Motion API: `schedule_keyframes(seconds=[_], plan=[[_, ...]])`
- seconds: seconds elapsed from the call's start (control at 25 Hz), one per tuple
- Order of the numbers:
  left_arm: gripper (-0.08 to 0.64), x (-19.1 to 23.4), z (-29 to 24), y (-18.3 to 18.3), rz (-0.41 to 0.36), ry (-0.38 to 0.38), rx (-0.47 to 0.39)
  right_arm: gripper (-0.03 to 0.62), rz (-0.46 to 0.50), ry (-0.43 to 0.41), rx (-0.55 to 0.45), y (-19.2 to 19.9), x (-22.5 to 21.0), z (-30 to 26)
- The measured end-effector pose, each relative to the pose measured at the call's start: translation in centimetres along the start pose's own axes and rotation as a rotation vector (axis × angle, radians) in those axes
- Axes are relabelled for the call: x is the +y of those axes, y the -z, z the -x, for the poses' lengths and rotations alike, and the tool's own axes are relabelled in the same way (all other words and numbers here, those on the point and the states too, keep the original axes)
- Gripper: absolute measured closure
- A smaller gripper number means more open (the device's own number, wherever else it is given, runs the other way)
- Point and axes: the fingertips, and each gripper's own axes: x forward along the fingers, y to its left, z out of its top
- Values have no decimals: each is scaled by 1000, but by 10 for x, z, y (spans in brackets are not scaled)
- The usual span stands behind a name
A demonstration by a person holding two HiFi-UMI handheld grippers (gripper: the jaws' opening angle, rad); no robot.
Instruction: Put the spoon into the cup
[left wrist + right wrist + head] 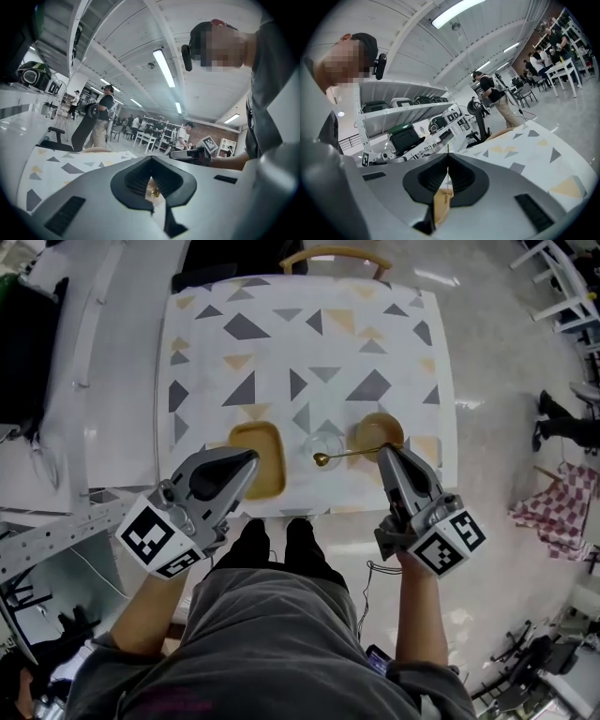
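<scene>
A gold spoon [349, 455] hangs level over the table, its bowl [321, 459] at the near rim of the clear glass cup [324, 445]. My right gripper [382, 453] is shut on the end of the spoon's handle, just right of the cup. In the right gripper view the handle [448, 151] shows as a thin edge pinched between the closed jaws. My left gripper [252, 457] is shut on nothing and hovers over the near right corner of a wooden rectangular tray [262, 442], left of the cup. Its jaws meet in the left gripper view [151, 160].
A round wooden plate [375, 429] lies right of the cup, partly under the right gripper. The table [300, 343] has a white cloth with grey and tan triangles. A chair back [336, 257] stands at the far edge. The person's legs are at the near edge.
</scene>
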Motion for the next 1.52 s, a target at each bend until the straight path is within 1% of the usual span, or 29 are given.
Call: schedule_keyframes(seconds=[0.32, 0.56, 0.68, 1.08, 1.52], plan=[[545, 9, -6, 12, 29, -65, 1, 569, 9, -40, 82, 13, -19, -21], [545, 13, -8, 23, 47, -93, 8, 569, 29, -53, 138, 30, -29, -30], [545, 15, -8, 29, 54, -102, 12, 569, 24, -51, 157, 40, -35, -34], [545, 18, -5, 49, 79, -120, 30, 569, 11, -28, 160, 57, -50, -40], [545, 22, -5, 64, 97, -124, 43, 569, 43, -12, 166, 76, -53, -51]])
